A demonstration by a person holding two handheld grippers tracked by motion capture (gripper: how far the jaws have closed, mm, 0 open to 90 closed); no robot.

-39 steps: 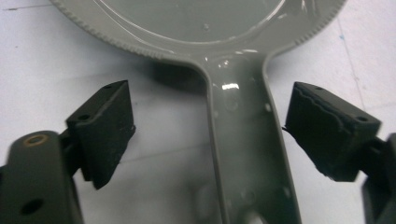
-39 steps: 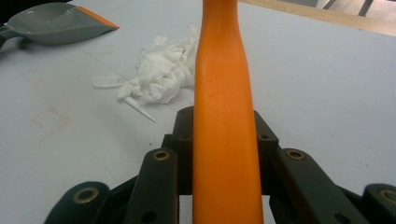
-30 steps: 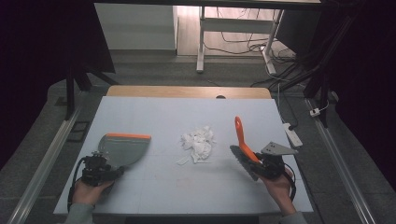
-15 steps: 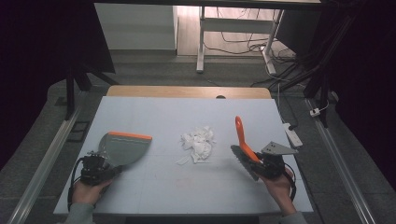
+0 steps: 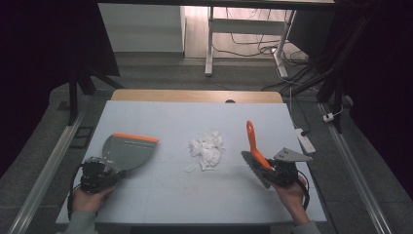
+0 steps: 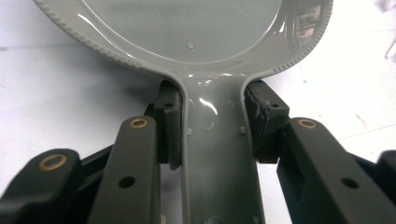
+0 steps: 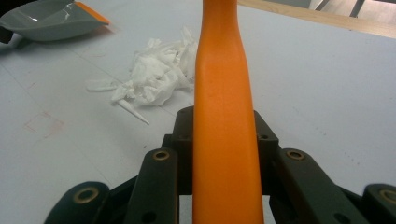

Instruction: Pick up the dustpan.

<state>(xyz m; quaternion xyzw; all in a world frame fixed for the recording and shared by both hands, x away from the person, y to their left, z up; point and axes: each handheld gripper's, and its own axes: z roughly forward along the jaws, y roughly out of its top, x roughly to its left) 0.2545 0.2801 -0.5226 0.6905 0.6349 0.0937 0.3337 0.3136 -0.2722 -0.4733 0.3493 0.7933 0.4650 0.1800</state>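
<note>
My left hand-held gripper grips the dustpan; my right hand-held gripper grips the brush, crumpled paper between them on the tabletop.

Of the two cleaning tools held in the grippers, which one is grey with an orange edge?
It is the grey plastic dustpan with the orange front lip, held by the left gripper. The other tool, the brush in the right gripper, has an all-orange handle.

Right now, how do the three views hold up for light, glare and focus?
High view: table evenly lit, surroundings dark, tissue pile a little soft. Left gripper view: glare streaks on the glossy dustpan, sharp near the handle. Right gripper view: brush handle close and soft, tissue behind it clearer.
</note>
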